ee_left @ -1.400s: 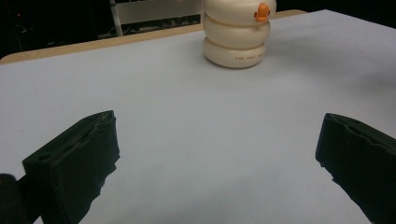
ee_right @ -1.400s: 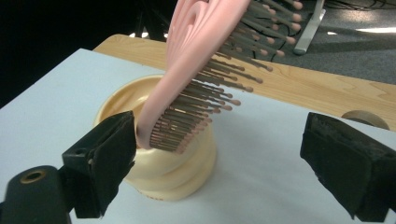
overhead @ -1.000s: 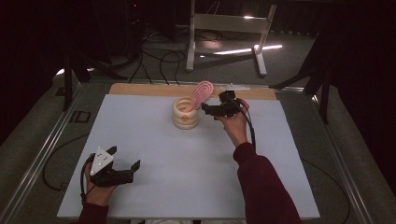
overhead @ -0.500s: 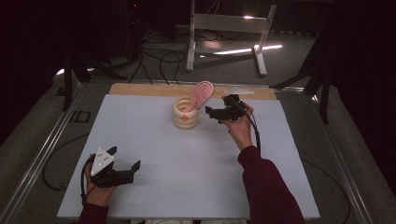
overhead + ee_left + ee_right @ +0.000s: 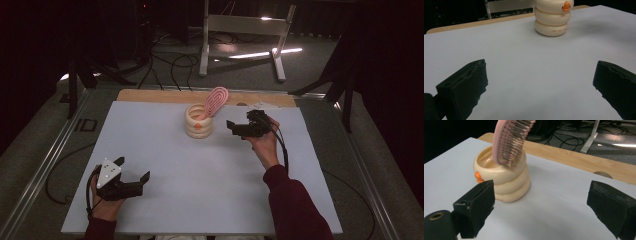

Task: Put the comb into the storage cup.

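Hairbrush (image 5: 215, 101): pink, handle down in cream ringed cup (image 5: 198, 121) at table's (image 5: 150, 150) far centre; long axis steep, head tilted up and to the right in high view, bristles facing the right gripper's camera. Left gripper (image 5: 135, 176): near-left on the table, jaws spread, nothing between them, well apart from the cup. Right gripper (image 5: 233, 128): jaws spread wide, empty, just right of the cup. Versus 1.0 s ago: right gripper has backed off rightward from the brush head; left gripper unmoved.
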A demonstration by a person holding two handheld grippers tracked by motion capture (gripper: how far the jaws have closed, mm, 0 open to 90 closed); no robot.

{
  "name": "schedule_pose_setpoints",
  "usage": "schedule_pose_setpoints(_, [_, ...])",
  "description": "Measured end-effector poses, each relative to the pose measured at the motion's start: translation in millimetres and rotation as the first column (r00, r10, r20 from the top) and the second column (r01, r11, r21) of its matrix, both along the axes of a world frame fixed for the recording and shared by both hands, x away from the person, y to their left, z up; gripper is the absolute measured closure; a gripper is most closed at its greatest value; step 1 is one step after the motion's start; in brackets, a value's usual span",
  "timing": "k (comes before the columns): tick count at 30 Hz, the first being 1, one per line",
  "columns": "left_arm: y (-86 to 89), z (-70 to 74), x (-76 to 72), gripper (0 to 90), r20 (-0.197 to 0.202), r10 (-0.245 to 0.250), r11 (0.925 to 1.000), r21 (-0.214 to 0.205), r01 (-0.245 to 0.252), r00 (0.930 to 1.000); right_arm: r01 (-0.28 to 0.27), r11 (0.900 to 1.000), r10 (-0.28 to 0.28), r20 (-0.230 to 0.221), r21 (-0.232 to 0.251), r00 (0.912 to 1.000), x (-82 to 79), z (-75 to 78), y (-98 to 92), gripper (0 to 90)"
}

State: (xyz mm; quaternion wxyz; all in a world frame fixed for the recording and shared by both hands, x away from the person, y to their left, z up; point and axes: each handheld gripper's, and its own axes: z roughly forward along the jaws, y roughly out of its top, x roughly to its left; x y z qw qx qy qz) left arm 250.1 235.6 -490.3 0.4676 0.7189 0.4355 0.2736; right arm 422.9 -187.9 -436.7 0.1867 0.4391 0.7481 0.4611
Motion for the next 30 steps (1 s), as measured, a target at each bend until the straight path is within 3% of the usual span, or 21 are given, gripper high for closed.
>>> schedule_pose_setpoints(13, [0.9, -0.1, 0.6, 0.2, -0.007, 0.023, 0.9997, 0.000, -0.023, 0.9997, -0.010, 0.9992, 0.010, -0.005, 0.038, 0.9999, -25.3, -12.1, -21.0, 8.2])
schedule_pose_setpoints(20, [1.6, 0.2, 0.9, 0.2, -0.005, 0.029, 0.9996, -0.002, -0.029, 0.9996, -0.008, 0.9998, 0.009, 0.040, -0.015, 0.9992, -46.1, -19.4, -33.2, 8.3])
schedule_pose_setpoints(24, [3.0, 0.4, 1.2, 0.2, -0.005, 0.031, 0.9995, -0.004, -0.032, 0.9995, -0.007, 0.9998, 0.008, 0.059, -0.019, 0.9982, -59.8, -23.9, -40.7, 8.3])
schedule_pose_setpoints(30, [4.1, 1.8, 1.2, 0.2, -0.001, 0.035, 0.9994, -0.006, -0.035, 0.9994, -0.008, 0.9983, 0.015, 0.130, -0.058, 0.9914, -80.7, -28.1, -46.9, 8.3])
